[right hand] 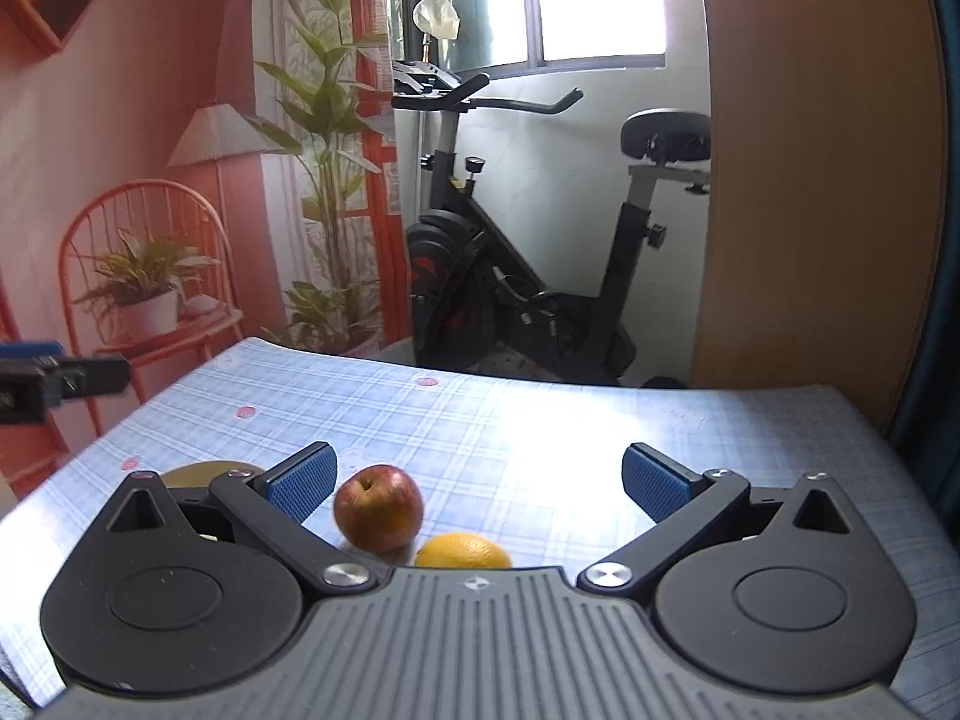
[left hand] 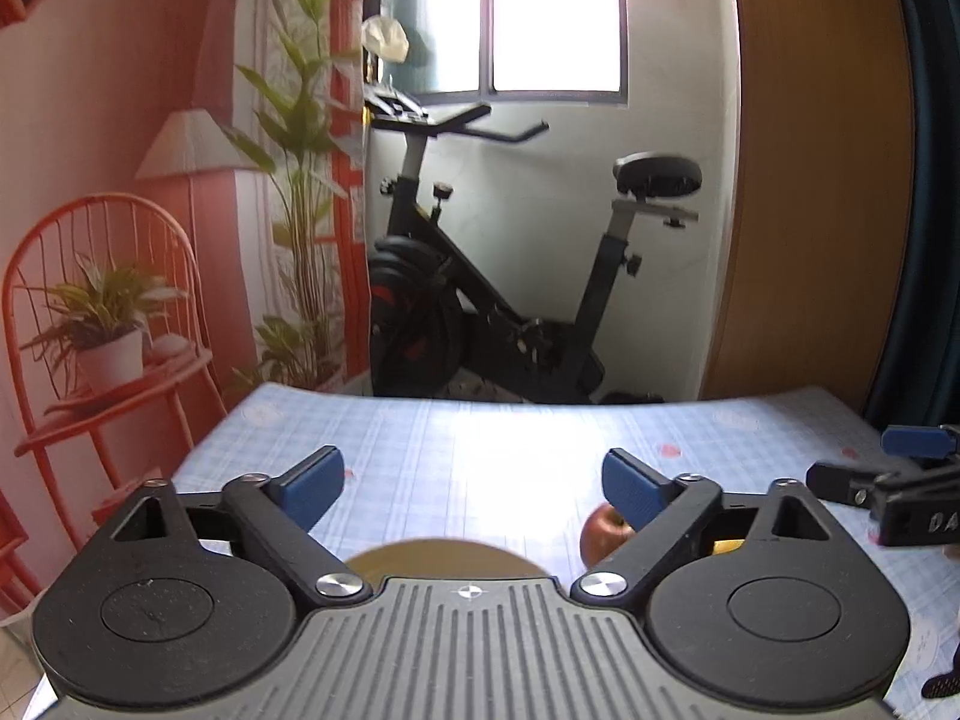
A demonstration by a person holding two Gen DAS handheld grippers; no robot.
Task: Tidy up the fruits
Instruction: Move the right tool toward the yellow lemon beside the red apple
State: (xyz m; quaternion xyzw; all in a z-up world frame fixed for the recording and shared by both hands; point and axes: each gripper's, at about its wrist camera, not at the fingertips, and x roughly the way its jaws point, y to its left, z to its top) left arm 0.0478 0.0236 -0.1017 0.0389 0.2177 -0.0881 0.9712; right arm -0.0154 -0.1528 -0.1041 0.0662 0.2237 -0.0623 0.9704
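Note:
A red apple (right hand: 378, 507) lies on the blue checked tablecloth (right hand: 480, 420), just right of my right gripper's left finger. An orange (right hand: 462, 551) lies beside it, close under the gripper body. My right gripper (right hand: 480, 483) is open and empty, above the two fruits. A brownish round plate (right hand: 198, 473) shows at its left, partly hidden. In the left wrist view my left gripper (left hand: 474, 483) is open and empty above the plate (left hand: 444, 558). The apple (left hand: 603, 531) peeks out behind its right finger, with a sliver of the orange (left hand: 729, 545). The right gripper (left hand: 900, 480) shows at the right edge.
An exercise bike (left hand: 510, 276) stands beyond the table's far edge. A wooden panel (left hand: 822, 180) rises at the back right. A wall mural with an orange chair and plants (left hand: 108, 324) is at the left. The left gripper (right hand: 54, 381) shows at the right wrist view's left edge.

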